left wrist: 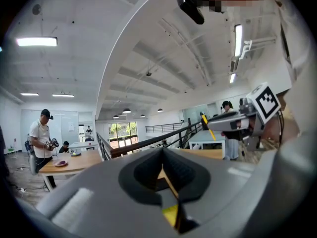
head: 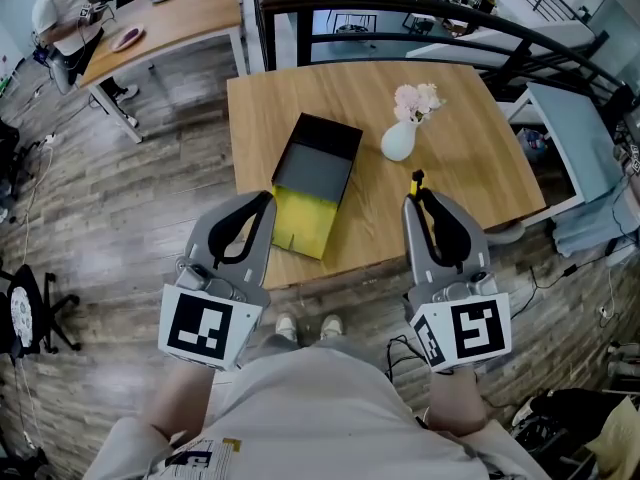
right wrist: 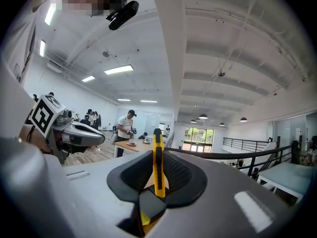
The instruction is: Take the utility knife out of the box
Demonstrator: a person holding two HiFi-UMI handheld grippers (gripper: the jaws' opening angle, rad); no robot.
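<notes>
In the head view an open box (head: 331,133), black with a yellow part (head: 303,220) at its near end, lies on the wooden table (head: 290,93). Off the table's near edge, right of the box, my right gripper (head: 413,200) is shut on a yellow utility knife (head: 417,183). The knife (right wrist: 157,160) stands upright between the pads in the right gripper view. My left gripper (head: 266,199) hovers at the box's near left corner. Its tips (left wrist: 162,151) meet with nothing held. The left gripper view also shows the right gripper (left wrist: 233,123) and the knife (left wrist: 208,127).
A white vase (head: 398,140) with pale flowers stands on the table right of the box. Behind the table runs a dark railing (head: 400,6). A second wooden table (head: 170,18) with seated people is at far left. An office chair base (head: 25,313) is on the floor.
</notes>
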